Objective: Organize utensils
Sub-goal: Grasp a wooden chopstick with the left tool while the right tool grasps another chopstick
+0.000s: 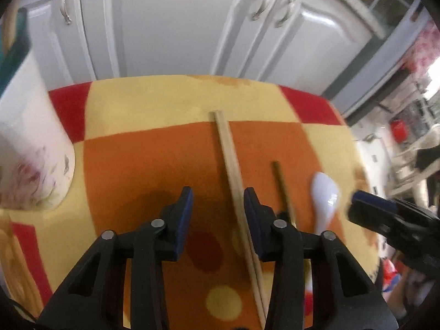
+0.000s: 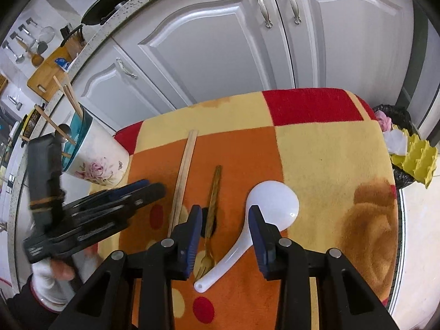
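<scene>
A pair of wooden chopsticks [image 1: 231, 170] lies on the checked cloth [image 1: 143, 104], running between the fingers of my open left gripper [image 1: 217, 195], close to its right finger. A gold fork [image 2: 213, 200] and a white soup spoon [image 2: 272, 203] lie to the right of the chopsticks [image 2: 183, 176]. My open right gripper [image 2: 225, 214] hovers over the fork and the spoon's handle. A white floral utensil cup [image 2: 96, 162] stands at the left and holds several utensils. The cup also shows in the left wrist view [image 1: 30, 148].
White cabinet doors [image 2: 220, 41] stand behind the cloth-covered table. A yellow egg carton [image 2: 415, 159] and a bin bag sit off the table's right edge. The left gripper and gloved hand show at the left of the right wrist view [image 2: 90, 214].
</scene>
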The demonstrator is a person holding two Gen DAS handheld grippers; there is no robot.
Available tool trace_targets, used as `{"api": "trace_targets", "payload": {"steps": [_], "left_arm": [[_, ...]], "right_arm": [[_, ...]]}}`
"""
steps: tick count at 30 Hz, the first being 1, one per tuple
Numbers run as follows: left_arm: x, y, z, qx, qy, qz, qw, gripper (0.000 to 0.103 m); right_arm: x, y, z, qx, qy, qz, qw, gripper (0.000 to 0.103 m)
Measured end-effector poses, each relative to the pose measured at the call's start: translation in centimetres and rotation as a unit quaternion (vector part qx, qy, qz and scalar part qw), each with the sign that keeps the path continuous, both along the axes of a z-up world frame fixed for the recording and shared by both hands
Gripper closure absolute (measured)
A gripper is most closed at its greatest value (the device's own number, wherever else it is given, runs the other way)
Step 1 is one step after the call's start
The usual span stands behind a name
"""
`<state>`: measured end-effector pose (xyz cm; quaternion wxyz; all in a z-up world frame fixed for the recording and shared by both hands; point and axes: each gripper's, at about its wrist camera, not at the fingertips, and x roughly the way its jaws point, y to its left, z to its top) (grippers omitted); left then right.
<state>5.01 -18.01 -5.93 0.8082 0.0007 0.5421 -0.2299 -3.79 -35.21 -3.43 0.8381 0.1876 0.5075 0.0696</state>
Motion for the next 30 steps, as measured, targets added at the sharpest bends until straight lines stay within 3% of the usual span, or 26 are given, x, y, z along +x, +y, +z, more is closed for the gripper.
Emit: {"api": "trace_targets", "payload": {"steps": [9,15,17,19,26,30], "left_arm": [[1.0,-1.1,-1.0,0.016,-0.011,-0.018,0.9996,0.068],[1.9,-0.2,-1.1,0.040,-0.017,0.009,0.9990,0.071],[2.2,0.2,-1.2,0.025,-0.002,0.024,0.9994,0.073],[1.7,-0.2,-1.0,0.009,0.004,0.009,0.9999,0.073],[1.8,-0.3,-1.0,-0.003,0.010,0.003,0.9999,0.073],[1.4,-1.6,-0.8,0.033,-0.013,-0.015,0.9993,0.073]], "right_arm": [[1.1,0.1,-0.1,0.029,-0.003,0.002,1.000,0.069],[1.4,0.2,-0.4,0.035,0.001,-0.001,0.999,0.069],[1.4,0.1,-0.4,0.033,0.003,-0.001,0.999,0.069],[1.4,-0.1,-0.5,0.032,0.003,-0.002,0.999,0.069],[1.4,-0.5,-0.5,0.029,0.008,-0.009,0.999,0.069],[1.4,-0.8,-0.7,0.032,0.012,-0.015,0.999,0.069]]}}
